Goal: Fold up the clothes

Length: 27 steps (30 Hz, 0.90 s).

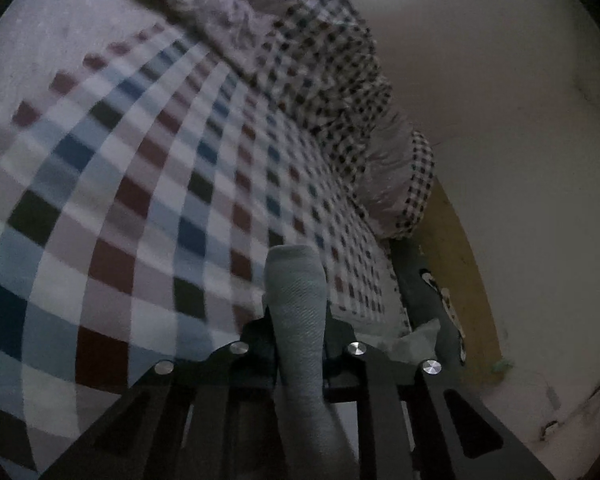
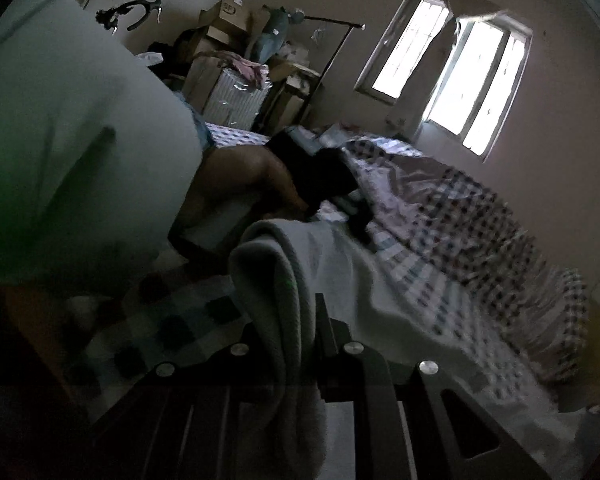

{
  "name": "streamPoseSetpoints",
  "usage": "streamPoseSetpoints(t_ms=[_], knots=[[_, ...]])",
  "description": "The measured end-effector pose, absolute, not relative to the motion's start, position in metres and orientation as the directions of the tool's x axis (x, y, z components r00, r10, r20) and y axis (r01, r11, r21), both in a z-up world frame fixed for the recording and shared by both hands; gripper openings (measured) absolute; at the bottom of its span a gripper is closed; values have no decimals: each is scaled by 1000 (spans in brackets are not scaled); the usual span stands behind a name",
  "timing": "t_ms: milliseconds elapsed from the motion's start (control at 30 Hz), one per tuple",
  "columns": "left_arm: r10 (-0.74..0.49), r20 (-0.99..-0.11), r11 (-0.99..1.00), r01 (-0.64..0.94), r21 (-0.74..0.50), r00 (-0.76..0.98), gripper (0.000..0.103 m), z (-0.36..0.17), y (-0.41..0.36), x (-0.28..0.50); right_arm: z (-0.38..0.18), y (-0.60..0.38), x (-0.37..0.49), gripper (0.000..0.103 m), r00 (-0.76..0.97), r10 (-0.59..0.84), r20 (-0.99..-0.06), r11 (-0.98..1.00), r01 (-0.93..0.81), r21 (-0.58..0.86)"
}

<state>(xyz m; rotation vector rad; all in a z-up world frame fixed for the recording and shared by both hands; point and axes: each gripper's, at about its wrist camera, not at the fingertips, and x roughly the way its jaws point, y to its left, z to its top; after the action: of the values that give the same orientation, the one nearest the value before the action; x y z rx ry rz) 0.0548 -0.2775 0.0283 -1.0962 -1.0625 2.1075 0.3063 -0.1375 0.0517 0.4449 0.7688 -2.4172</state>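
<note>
In the left wrist view a pale grey-green knitted garment [image 1: 298, 320] runs up between the fingers of my left gripper [image 1: 298, 328], which is shut on a rolled edge of it above the checked bedsheet [image 1: 148, 184]. In the right wrist view my right gripper [image 2: 296, 332] is shut on a thick folded edge of the same pale garment [image 2: 284, 280]. The rest of the cloth [image 2: 400, 304] spreads to the right over the bed. Both pairs of fingertips are mostly hidden by the fabric.
A crumpled small-check blanket [image 1: 332, 80] lies along the far side of the bed, also seen as blanket [image 2: 480, 224]. A person in a pale top [image 2: 68, 152] sits at the left. Boxes and a hamper [image 2: 236, 92] stand by the wall, near a bright window [image 2: 452, 76].
</note>
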Motion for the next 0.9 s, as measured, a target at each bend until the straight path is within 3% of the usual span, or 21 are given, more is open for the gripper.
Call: streamPoseSetpoints(t_ms=[300, 400, 567, 900], knots=[[717, -263, -553, -297, -778, -646, 13, 161, -310, 118, 124, -160, 333, 13, -702, -583, -409, -666, 701, -254], [670, -322, -611, -250, -751, -669, 13, 185, -346, 133, 145, -176, 340, 13, -667, -647, -371, -652, 735, -184], [549, -506, -702, -39, -711, -666, 13, 187, -386, 129, 156, -192, 325, 13, -576, -726, -375, -629, 777, 24], [581, -503, -652, 5, -758, -640, 13, 218, -309, 117, 179, -91, 311, 13, -609, -725, -323, -688, 662, 297]])
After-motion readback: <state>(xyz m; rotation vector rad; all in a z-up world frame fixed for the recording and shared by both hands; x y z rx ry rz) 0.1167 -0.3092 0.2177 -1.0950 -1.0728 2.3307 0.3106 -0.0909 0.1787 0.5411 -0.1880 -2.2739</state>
